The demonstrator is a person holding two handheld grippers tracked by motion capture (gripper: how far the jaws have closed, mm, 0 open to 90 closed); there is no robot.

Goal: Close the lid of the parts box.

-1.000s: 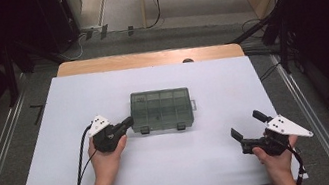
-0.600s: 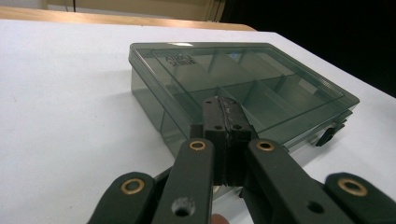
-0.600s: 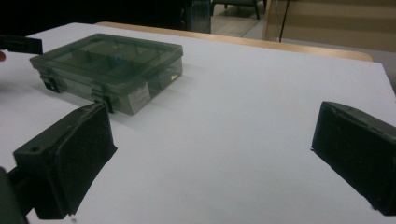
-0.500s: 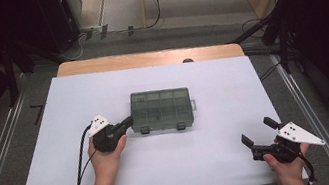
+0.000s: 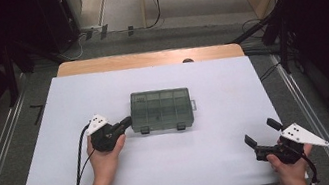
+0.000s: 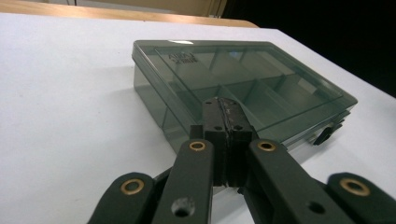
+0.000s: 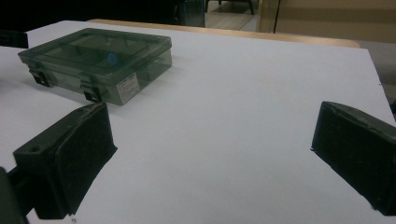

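Sitting near the middle of the white worktop (image 5: 59, 140): flat, smoky grey-green clear plastic compartment box (image 5: 161, 109), lid closed. Left claw (image 5: 126, 123) parked right at the box's near-left corner, jaws pressed together with nothing between them, though they've just cracked open a hair. Can't tell from the high view whether the tips touch; left gripper view puts the tips (image 6: 223, 106) right up against the box (image 6: 243, 88) front edge. Right claw (image 5: 261, 133) spread wide, empty, well apart near the front right corner. Right gripper view shows two front latches and a small white label (image 7: 127, 87) on the box (image 7: 95, 60).
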